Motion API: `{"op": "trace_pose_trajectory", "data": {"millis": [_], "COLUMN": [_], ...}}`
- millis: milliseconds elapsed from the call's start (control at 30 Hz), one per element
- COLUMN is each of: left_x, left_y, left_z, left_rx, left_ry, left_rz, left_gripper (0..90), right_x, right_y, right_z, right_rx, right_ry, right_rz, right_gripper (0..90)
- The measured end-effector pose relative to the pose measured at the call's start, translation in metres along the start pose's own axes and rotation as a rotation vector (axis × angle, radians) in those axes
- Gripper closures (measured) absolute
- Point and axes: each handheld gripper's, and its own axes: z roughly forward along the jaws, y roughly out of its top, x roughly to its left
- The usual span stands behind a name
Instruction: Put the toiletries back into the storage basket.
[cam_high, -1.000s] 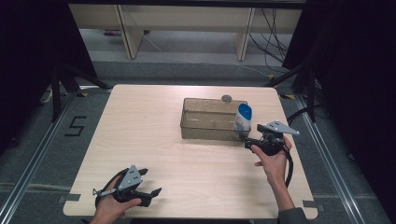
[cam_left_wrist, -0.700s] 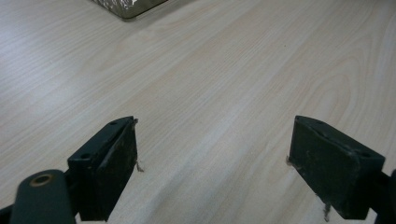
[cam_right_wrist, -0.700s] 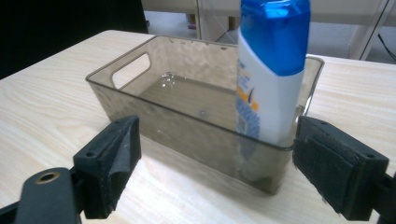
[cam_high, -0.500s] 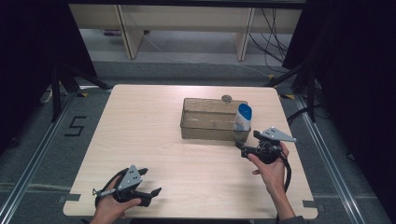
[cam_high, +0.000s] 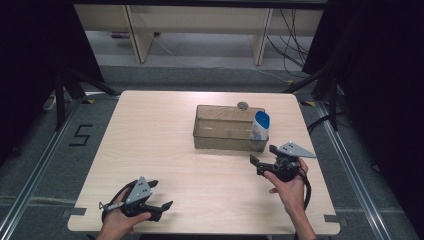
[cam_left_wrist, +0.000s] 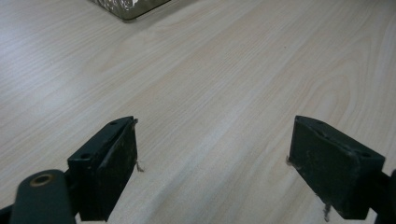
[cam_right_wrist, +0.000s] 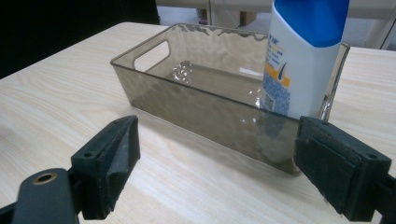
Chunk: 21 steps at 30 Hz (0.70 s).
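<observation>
The white bottle with the blue cap (cam_high: 259, 126) stood upright inside the clear tray (cam_high: 222, 142), tucked into its right end, so the placing looked done to me. The right gripper (cam_high: 264, 156) hovered just near of that corner, its jaws having just spread to their widest, with nothing between them. What remained, I judged, was only to draw the hand clear. The left gripper (cam_high: 160, 197) rested at the table's near left edge, jaws wide apart and holding nothing. A small round thing (cam_high: 243, 105) lay just behind the tray's far wall. The table (cam_high: 150, 140) lay bare to the left and near, giving plenty of room; the right edge was closer to the working hand.
</observation>
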Motion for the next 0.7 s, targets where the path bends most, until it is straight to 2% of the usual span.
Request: {"op": "trace_pose_trajectory", "data": {"millis": [33, 67, 100, 200, 233, 300, 333, 400, 433, 467, 500, 633, 667, 700], "left_x": [0.000, 0.000, 0.000, 0.000, 0.000, 0.000, 0.000, 0.001, 0.001, 0.001, 0.000, -0.001, -0.001, -0.001], "left_y": [0.000, 0.000, 0.000, 0.000, 0.000, 0.000, 0.000, 0.000, 0.000, 0.000, 0.000, 0.000, 0.000, 0.000], "left_z": [0.000, 0.000, 0.000, -0.001, 0.000, -0.001, -0.001, 0.000, -0.001, -0.001, -0.001, -0.001, 0.000, -0.001], "left_rx": [0.005, 0.004, 0.004, 0.014, -0.005, 0.005, 0.011, 0.006, 0.006, 0.006, 0.005, -0.007, -0.006, 0.001], "left_ry": [0.002, 0.002, 0.002, 0.006, 0.001, 0.003, 0.006, -0.003, -0.003, -0.002, -0.002, -0.004, -0.004, -0.003], "left_rz": [0.001, 0.001, 0.001, 0.007, -0.001, 0.001, 0.008, 0.008, 0.008, 0.009, 0.008, -0.011, -0.012, -0.004], "left_gripper": [15.0, 15.0, 15.0, 15.0, 15.0, 15.0, 15.0, 15.0, 15.0, 15.0, 15.0, 15.0, 15.0, 15.0], "right_x": [0.003, 0.003, 0.002, 0.003, 0.004, 0.006, 0.005, 0.009, 0.009, 0.007, 0.007, 0.008, 0.009, 0.009], "right_y": [-0.001, -0.001, -0.002, -0.003, -0.006, -0.006, -0.008, -0.011, -0.011, -0.012, -0.013, -0.015, -0.015, -0.016], "right_z": [-0.001, -0.001, -0.001, -0.003, -0.002, -0.002, -0.002, -0.002, -0.002, -0.003, -0.002, -0.003, -0.005, -0.006], "right_rx": [0.009, 0.009, 0.006, 0.017, 0.012, 0.013, 0.002, 0.016, 0.016, 0.027, 0.015, 0.008, 0.022, 0.007], "right_ry": [0.001, 0.001, -0.005, -0.001, 0.018, 0.014, 0.012, 0.034, 0.034, 0.030, 0.033, 0.031, 0.049, 0.052], "right_rz": [0.034, 0.034, 0.004, 0.009, 0.015, 0.025, 0.000, 0.035, 0.035, 0.009, 0.003, 0.002, 0.029, 0.009], "right_gripper": [15.7, 15.7, 15.7, 15.7, 15.7, 15.7, 15.7, 15.6, 15.6, 15.6, 15.6, 15.6, 15.6, 15.6]}}
